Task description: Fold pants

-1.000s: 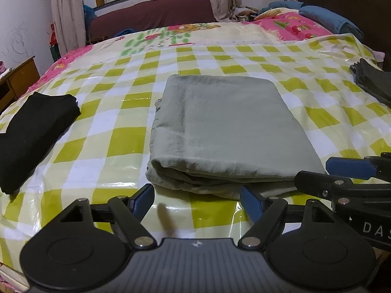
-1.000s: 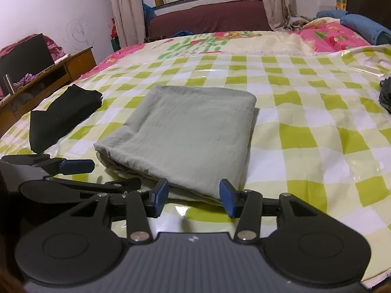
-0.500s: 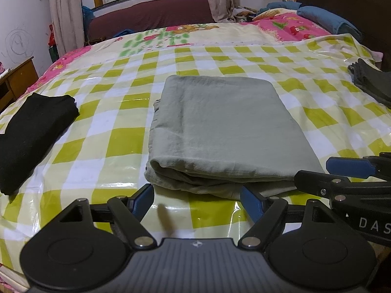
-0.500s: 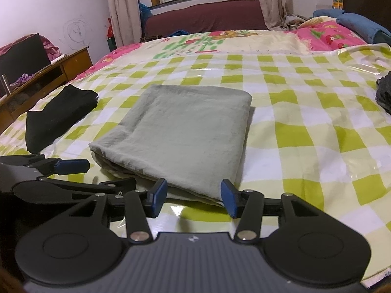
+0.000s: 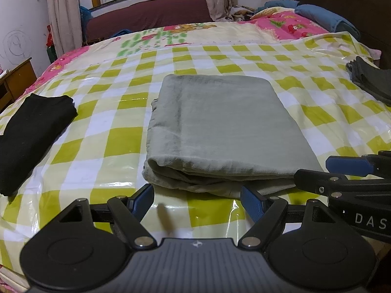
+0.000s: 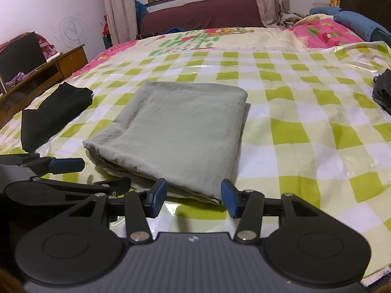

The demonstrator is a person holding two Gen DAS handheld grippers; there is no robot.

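Hiding under gaping, empty hand-held grippers [image 5: 196,199] [image 6: 194,196], the pants' [image 5: 220,127] near hem seems tucked.

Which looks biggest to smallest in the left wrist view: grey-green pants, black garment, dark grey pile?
1. grey-green pants
2. black garment
3. dark grey pile, though it is cut off at the frame edge, so its rank is unsure.

Each tool, left [image 5: 196,201] and right [image 6: 194,197], was matte black with blue pads, silver screws, round hubs, a ribbed grey body and white "DAS" lettering.
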